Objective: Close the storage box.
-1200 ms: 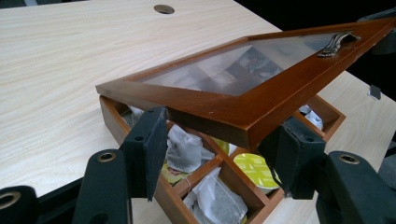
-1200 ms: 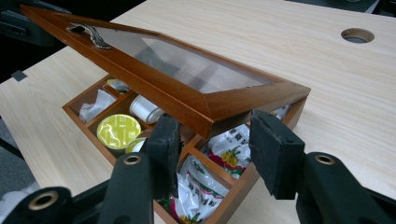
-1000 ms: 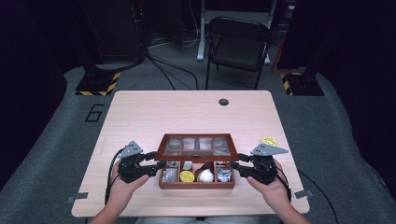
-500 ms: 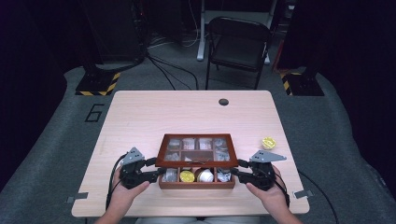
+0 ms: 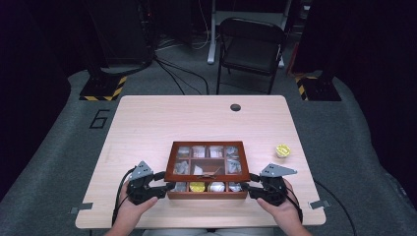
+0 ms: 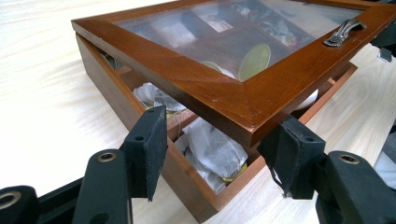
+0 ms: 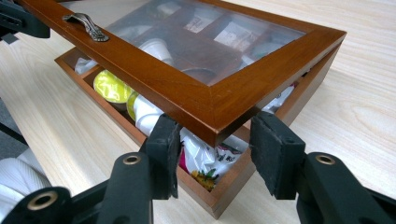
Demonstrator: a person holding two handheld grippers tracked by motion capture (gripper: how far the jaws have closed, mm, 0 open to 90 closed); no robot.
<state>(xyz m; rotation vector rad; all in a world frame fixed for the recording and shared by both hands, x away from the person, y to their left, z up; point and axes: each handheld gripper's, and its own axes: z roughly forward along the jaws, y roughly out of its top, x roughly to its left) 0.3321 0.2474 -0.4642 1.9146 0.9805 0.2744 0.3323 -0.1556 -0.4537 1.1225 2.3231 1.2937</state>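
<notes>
Gleaming glass-lidded wooden box [image 5: 207,173], ajar

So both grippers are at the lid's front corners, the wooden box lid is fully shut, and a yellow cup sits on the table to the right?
Not quite: the lid is still ajar above the box, as the left gripper view shows. The left gripper, right gripper and yellow cup are as you say.

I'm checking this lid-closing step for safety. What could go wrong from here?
1. Each claw, left and right, grips a front corner of the glass-paned lid by its edges; a slip could drop it hard onto the wooden tea box.
2. A tea bag bulges at the box rim and could get pinched.
3. The sachet at the right corner also stands high and may stop the lid seating.
</notes>
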